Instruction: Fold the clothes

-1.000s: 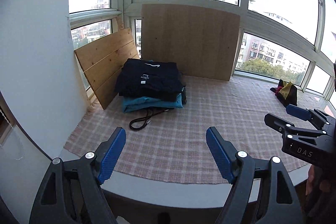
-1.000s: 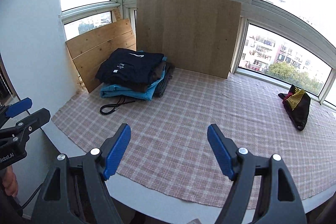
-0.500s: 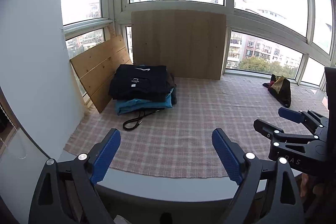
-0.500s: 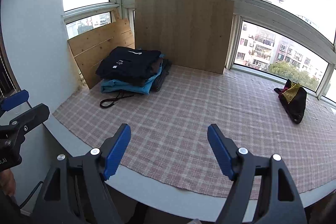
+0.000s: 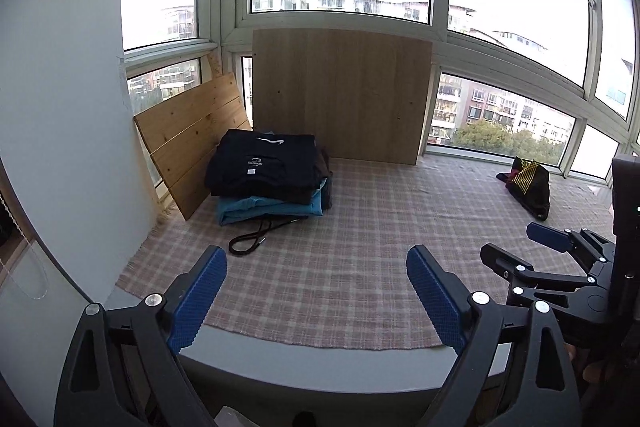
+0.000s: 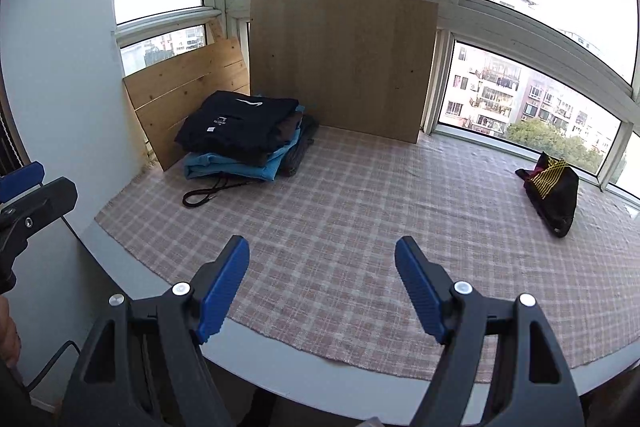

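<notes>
**Window desk, folding station: both tools idle, one garment left loose**

Desk [image 6: 280,359]: pale curved top along the window bay, covered almost to its front edge by a checked cloth [image 6: 360,211]. The middle of the cloth is bare.

Boards: one large panel [image 6: 340,63] upright against the glass at the back; a slatted one [image 6: 188,95] leaning in the left corner.

Stack [image 6: 240,135]: folded clothes at the far left corner, black on top, blue beneath, with a dark cord [image 6: 200,193] trailing out toward the front. Judged finished.

Garment [image 6: 554,191]: a crumpled black piece with yellow stripes and a touch of red, far right near the window, well apart from the stack. It appears to be the only unfolded item, and so the likely next pick. Its long axis seems to run from the window toward the desk front, though the heap is too bunched to be sure.

Right hand-held gripper [image 6: 322,283]: pads spread wide, nothing between them, held over the front edge, pointing at the cloth's middle. The garment lies ahead and to its right.

Left hand-held gripper [image 5: 316,291]: likewise wide and empty, over the front-left edge, facing the stack. The garment lies far across to its right.

Relation: the right one is the nearer to the garment and better placed to reach for it.
</notes>
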`<state>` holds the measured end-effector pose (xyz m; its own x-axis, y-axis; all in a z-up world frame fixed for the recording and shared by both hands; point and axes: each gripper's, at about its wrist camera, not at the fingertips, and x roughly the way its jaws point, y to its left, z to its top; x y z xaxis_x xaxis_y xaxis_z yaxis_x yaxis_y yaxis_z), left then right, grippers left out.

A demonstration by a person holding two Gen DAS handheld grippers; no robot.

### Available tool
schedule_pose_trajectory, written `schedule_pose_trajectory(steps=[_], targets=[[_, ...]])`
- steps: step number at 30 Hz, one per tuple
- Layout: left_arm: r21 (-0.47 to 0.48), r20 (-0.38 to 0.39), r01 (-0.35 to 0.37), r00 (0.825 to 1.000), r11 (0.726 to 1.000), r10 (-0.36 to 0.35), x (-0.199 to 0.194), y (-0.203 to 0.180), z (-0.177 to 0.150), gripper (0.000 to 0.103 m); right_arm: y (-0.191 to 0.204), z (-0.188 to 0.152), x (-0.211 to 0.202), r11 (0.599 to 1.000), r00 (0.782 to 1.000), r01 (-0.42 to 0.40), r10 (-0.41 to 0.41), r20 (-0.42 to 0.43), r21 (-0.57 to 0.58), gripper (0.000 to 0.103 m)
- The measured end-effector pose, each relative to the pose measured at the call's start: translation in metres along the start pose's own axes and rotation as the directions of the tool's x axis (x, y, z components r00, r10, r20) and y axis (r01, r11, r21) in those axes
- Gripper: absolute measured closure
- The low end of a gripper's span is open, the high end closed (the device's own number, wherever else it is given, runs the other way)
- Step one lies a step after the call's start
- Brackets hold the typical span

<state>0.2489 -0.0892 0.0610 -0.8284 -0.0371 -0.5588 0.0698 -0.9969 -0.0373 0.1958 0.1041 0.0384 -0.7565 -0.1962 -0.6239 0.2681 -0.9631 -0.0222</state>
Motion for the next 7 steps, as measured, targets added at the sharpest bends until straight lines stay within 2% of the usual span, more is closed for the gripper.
schedule_pose_trajectory(steps=[2, 7], targets=[[0.007, 0.002, -0.014, 1.0, 1.0, 0.014, -0.0002, -0.0026, -0.0008, 0.001, 0.0007, 0.0, 0.0015, 1.0, 1.0, -0.003, 0.003, -0.002, -0.005, 0.028], [0.024, 0.008, -0.02, 1.0, 1.0, 0.019, 0.0002, -0.0059, 0.0004, 0.001, 0.0013, 0.0015, 0.0038, 1.0, 1.0, -0.006, 0.006, -0.002, -0.011, 0.028]])
